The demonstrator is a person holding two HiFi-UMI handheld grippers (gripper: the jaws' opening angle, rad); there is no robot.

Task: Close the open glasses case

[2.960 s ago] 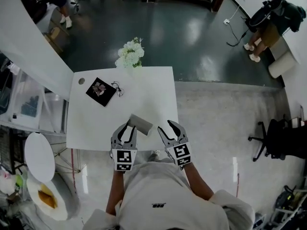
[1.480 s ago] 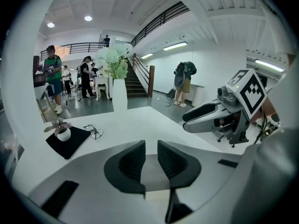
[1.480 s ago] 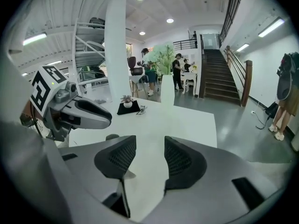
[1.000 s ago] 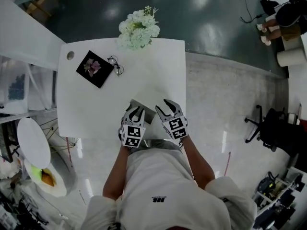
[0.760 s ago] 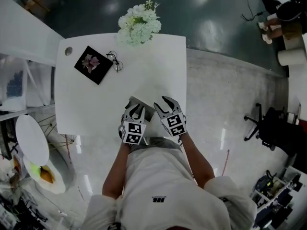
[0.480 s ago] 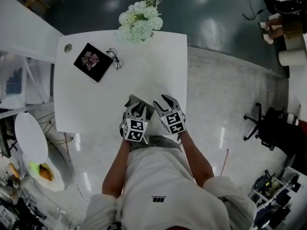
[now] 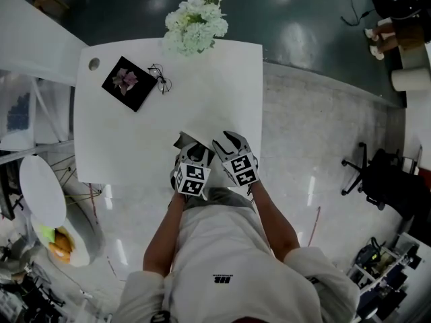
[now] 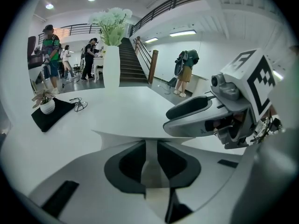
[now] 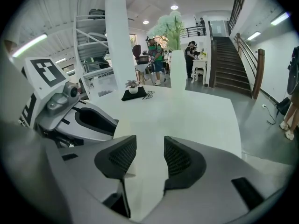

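At the near edge of the white table (image 7: 135, 133), the left gripper (image 8: 148, 146) pinches a thin wall of the glasses case (image 7: 183, 140), its lid apparently not yet down, while the right gripper (image 9: 150, 143) hovers alongside, jaws apart and empty, so closing seems barely begun.

Left gripper (image 7: 194, 151) has narrowed, seemingly onto the glasses case (image 7: 183, 140); right gripper (image 7: 225, 138) nearer.

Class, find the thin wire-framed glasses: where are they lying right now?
Head view: the thin wire-framed glasses lie on the white table's far left part, beside the black square mat's right corner, near the white flower bouquet.
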